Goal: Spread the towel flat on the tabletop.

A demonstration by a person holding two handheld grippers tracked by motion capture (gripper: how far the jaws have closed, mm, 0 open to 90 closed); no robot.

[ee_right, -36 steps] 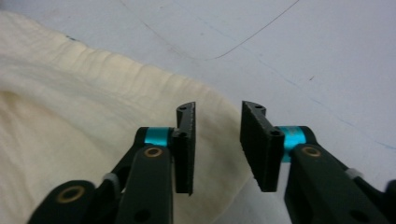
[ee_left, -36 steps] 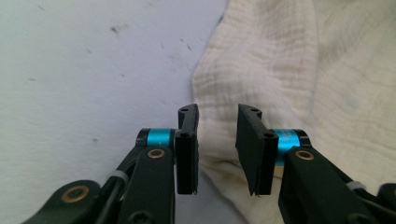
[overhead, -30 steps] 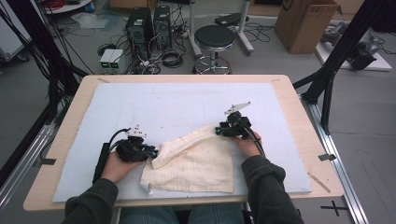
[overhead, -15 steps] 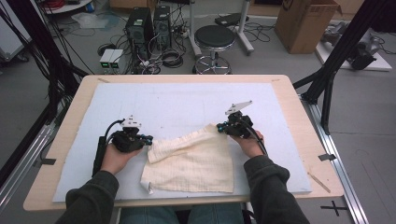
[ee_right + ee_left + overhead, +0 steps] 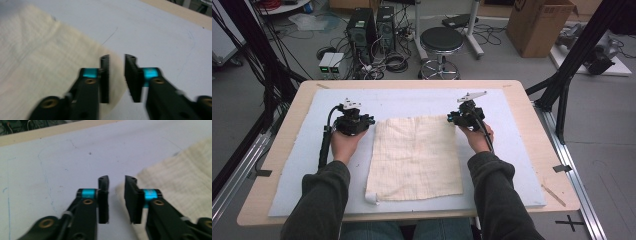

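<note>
The cream cloth [image 5: 414,157] lies spread flat on the surface [image 5: 302,175], one near corner curled. The left gripper [image 5: 362,123] and right gripper [image 5: 455,119] sit just off its far corners, jaws just parted with nothing between them. The unfolding looks done; only that curled corner needs smoothing.

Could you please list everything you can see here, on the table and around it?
cloth: one, cream, spread flat mid-mat, near-left corner curled
mat: one, pale blue, covering the table
table: one, light wood
stool: one, black seat, floor beyond the table
computer towers: two, black, floor left of the stool
cardboard box: one, brown, floor far right
left gripper: one, black, jaws apart, at the cloth's far-left corner
right gripper: one, black, jaws apart, at the far-right corner
</note>
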